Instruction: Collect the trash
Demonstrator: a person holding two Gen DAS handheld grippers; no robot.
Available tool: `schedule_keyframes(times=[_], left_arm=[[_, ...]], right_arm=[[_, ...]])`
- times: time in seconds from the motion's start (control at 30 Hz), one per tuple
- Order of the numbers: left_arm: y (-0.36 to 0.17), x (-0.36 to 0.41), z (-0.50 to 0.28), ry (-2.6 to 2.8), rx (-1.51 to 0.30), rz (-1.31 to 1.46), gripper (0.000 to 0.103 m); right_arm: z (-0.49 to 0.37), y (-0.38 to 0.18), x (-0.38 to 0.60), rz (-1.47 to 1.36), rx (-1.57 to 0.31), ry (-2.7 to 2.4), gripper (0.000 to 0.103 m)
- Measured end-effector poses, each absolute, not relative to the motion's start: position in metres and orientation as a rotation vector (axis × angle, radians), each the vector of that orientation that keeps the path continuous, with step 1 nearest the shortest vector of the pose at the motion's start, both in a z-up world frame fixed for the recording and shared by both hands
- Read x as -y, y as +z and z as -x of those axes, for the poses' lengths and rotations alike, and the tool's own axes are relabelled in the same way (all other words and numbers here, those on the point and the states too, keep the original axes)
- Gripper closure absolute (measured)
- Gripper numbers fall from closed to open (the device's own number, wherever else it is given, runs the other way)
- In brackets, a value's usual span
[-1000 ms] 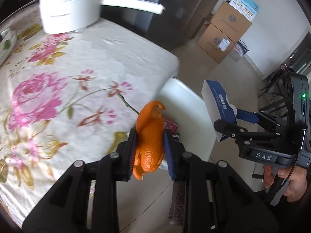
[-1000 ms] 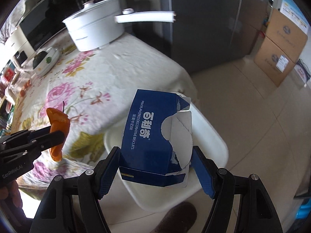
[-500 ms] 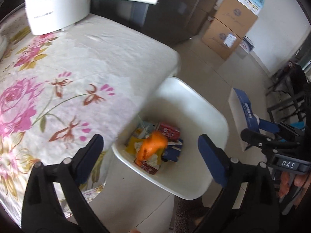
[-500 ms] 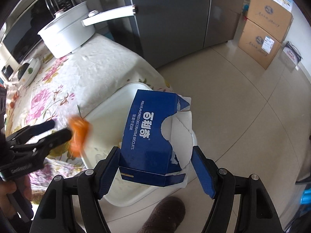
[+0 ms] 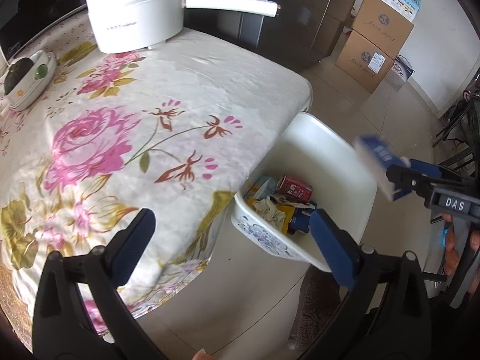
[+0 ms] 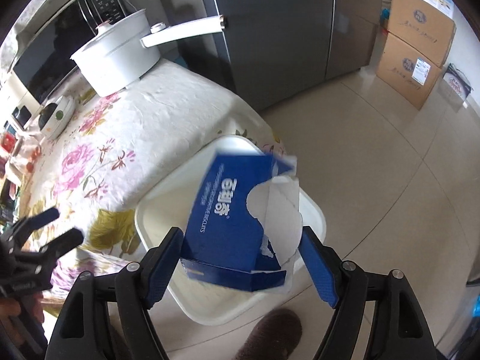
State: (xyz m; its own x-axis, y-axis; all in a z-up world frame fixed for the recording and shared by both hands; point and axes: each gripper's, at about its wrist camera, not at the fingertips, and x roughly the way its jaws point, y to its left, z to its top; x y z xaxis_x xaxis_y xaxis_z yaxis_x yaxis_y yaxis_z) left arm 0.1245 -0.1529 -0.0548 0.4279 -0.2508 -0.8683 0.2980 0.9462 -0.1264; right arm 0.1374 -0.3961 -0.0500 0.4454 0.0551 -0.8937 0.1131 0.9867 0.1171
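The left gripper [image 5: 232, 237] has just spread its fingers wide, with nothing between them. The right gripper's [image 6: 241, 261] fingers have just been opening around the torn blue biscuit box [image 6: 240, 222], blurred, over the white bin [image 5: 339, 162] beside the counter [image 5: 180, 96] (pad contact unclear). The box hides the bin's contents in the right wrist view.

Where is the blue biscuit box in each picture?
Left wrist view: the blue biscuit box is a blur at the right edge, at the tips of the right gripper, above the far side of the white bin.
Right wrist view: it fills the lower middle, between the gripper's fingers, over the bin.
Shared landmark: the white pot on the flowered tablecloth.
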Motion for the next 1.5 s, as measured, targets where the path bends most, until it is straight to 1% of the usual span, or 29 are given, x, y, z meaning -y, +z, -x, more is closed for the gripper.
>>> schedule_keyframes(times=[0.27,0.8,1.13,1.33,1.5], left_arm=[[-0.042,0.138,-0.107,-0.344,-1.053,-0.056,0.001],[-0.014,0.104,-0.077,-0.251,-1.007,-0.012,0.001],[-0.004,0.085,-0.05,-0.205,-0.996,0.082,0.001],[0.005,0.067,-0.029,-0.149,-0.955,0.142,0.001],[0.014,0.059,-0.012,-0.075,-0.913,0.129,0.001]], right_arm=[[-0.123,-0.041,0.376,-0.136,-1.129,-0.011,0.018],[-0.091,-0.015,0.337,-0.05,-1.08,0.06,0.016],[-0.063,0.005,0.306,-0.016,-1.0,0.113,0.016],[-0.043,0.021,0.294,-0.027,-0.932,0.129,0.016],[-0.025,0.035,0.284,-0.012,-0.87,0.147,0.015]])
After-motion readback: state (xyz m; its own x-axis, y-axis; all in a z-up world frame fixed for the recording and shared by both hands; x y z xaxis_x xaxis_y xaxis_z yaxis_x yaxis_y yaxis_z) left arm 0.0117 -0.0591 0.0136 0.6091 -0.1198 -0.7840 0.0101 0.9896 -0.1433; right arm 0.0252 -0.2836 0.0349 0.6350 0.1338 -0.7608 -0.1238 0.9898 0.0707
